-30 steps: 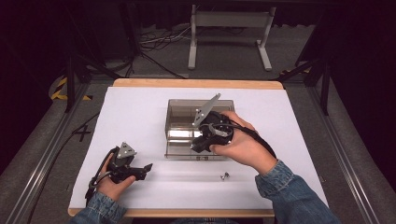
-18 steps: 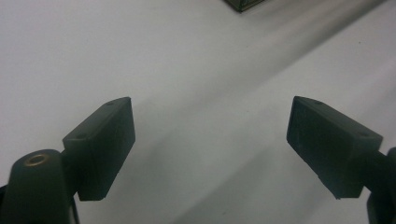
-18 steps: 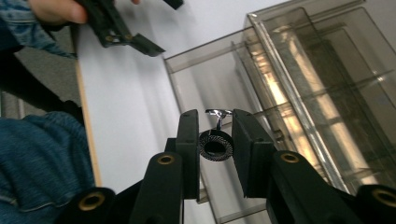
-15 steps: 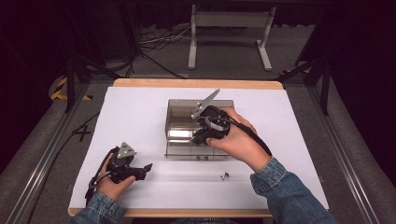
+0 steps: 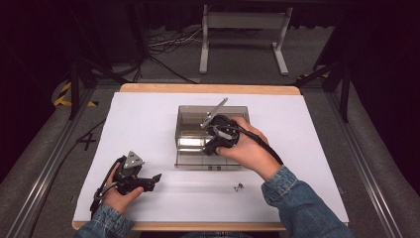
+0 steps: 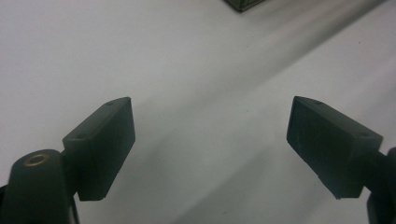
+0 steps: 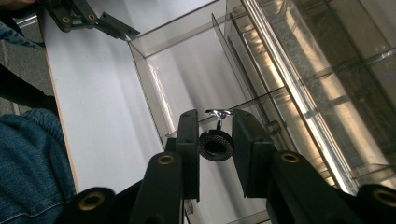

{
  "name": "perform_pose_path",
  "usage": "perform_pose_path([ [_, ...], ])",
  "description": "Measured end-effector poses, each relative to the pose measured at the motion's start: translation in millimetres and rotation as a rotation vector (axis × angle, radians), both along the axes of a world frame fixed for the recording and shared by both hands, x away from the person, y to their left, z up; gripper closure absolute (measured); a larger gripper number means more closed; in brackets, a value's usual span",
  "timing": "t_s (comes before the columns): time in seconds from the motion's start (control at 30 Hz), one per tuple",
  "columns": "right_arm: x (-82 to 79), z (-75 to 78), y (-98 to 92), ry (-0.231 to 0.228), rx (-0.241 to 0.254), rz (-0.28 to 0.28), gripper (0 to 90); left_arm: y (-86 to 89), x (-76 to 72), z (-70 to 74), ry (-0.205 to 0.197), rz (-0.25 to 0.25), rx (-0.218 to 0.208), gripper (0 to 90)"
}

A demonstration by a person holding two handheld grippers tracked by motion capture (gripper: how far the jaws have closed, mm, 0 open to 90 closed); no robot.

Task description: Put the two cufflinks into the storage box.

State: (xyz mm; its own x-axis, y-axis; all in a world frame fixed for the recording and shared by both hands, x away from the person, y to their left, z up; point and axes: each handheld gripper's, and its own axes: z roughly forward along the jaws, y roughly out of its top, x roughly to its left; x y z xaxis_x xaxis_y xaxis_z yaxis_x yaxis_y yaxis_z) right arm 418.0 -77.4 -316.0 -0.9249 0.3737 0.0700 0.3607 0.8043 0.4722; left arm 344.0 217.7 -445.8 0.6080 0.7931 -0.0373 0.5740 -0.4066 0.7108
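A clear plastic compartment box (image 5: 190, 126) stands in the middle of the white table. My right gripper (image 5: 210, 147) hangs over it, tilted down into a compartment. In the right gripper view its jaws (image 7: 215, 122) are shut on a small black knurled knob (image 7: 215, 145), and a metal wing-shaped piece (image 7: 218, 113) juts from the knob's far side. My left gripper (image 5: 148, 181) rests on the table at the front left, well apart from the box. Its jaws (image 6: 210, 135) stand wide open over bare white table.
A small metal wing screw (image 5: 238, 187) lies loose on the table in front of the box. The box's dividers (image 7: 261, 98) form several compartments. A box corner (image 6: 243, 3) shows at the top of the left gripper view. A metal stand (image 5: 243, 37) is on the floor beyond the table.
My right gripper has sunk a little and shifted toward the box's left compartments, still holding the knob. The left gripper has not moved.
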Motion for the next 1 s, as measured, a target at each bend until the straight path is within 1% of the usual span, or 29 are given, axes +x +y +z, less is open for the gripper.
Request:
perform_pose_path([
  [0.07,-0.1,-1.3,0.3,0.006,-0.002,-0.005,73.6,0.0,0.0,0.0,0.001,0.0,0.0,16.1],
  [0.23,0.4,-6.1,1.1,0.018,-0.024,-0.011,73.6,-0.2,-0.1,0.0,0.001,-0.001,0.003,16.1],
  [0.27,-0.1,-6.9,1.7,0.027,-0.03,-0.016,73.6,-0.2,-0.1,0.0,0.001,0.0,0.002,16.1],
  [0.47,-0.8,-12.5,3.8,0.039,-0.059,-0.004,73.6,0.0,-0.1,0.1,0.0,-0.001,0.0,16.1],
  [0.53,-0.5,-13.7,4.0,0.042,-0.062,0.001,73.6,0.0,-0.1,0.0,0.0,-0.001,0.0,16.1],
  [0.57,-0.5,-15.9,4.8,0.046,-0.074,0.003,73.6,-0.1,0.0,0.0,0.001,-0.001,0.0,16.1],
  [0.73,0.0,-19.1,5.8,0.052,-0.09,0.017,73.6,-0.1,0.0,0.0,0.001,0.0,0.0,16.1],
  [1.0,0.4,-23.4,7.4,0.067,-0.094,0.024,73.6,-0.1,0.0,0.0,0.001,0.0,0.0,16.1],
])
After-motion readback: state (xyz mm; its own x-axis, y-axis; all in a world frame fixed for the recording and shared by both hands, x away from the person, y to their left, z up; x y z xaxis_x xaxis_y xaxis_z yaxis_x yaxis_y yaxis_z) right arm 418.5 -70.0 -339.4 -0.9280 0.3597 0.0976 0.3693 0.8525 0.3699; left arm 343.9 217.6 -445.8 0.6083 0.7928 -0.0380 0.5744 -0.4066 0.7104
